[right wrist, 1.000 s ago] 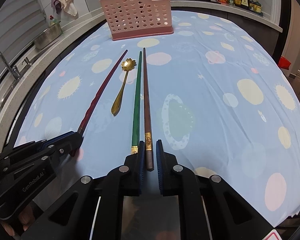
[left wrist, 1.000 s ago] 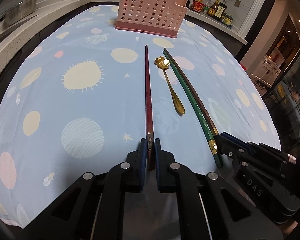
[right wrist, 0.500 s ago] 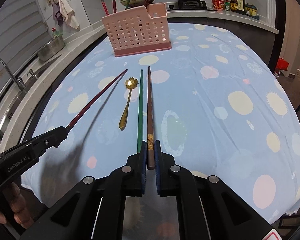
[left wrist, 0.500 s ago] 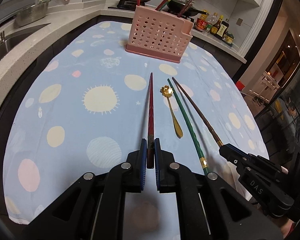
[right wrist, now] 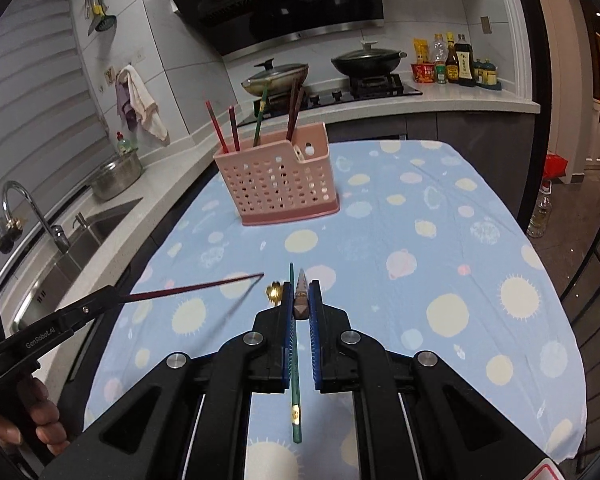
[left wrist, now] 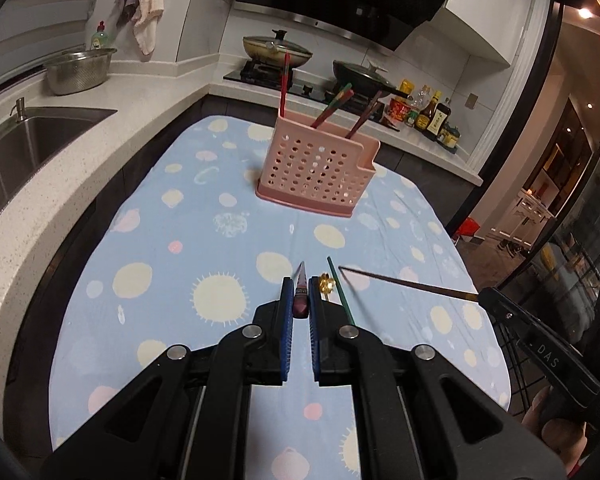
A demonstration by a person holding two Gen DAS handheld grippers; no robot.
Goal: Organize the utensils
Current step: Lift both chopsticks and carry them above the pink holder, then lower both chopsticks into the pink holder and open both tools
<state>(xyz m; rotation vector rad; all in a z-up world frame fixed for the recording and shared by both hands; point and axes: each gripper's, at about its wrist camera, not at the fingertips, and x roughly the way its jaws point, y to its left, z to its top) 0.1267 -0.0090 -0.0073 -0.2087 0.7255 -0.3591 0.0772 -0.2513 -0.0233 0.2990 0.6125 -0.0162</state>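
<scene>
Jaws of left gripper (left wrist: 300, 300) clamped on red chopstick (left wrist: 301, 286), right gripper (right wrist: 301, 300) on brown chopstick (right wrist: 301, 294), above desk (left wrist: 228, 240), facing pink holder (left wrist: 316, 170).

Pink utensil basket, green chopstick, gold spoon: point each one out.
Pink utensil basket (right wrist: 278, 190), right wrist view, on its perforated front wall.
Green chopstick (right wrist: 295, 408), right wrist view, on its thick end near the gold band.
Gold spoon (left wrist: 326, 284), left wrist view, on its flower-shaped bowl.

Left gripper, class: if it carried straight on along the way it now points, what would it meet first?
The left gripper, shut on a red chopstick, aims down at the tablecloth. It would probably meet bare cloth well short of the pink utensil holder, though depth is uncertain.
</scene>
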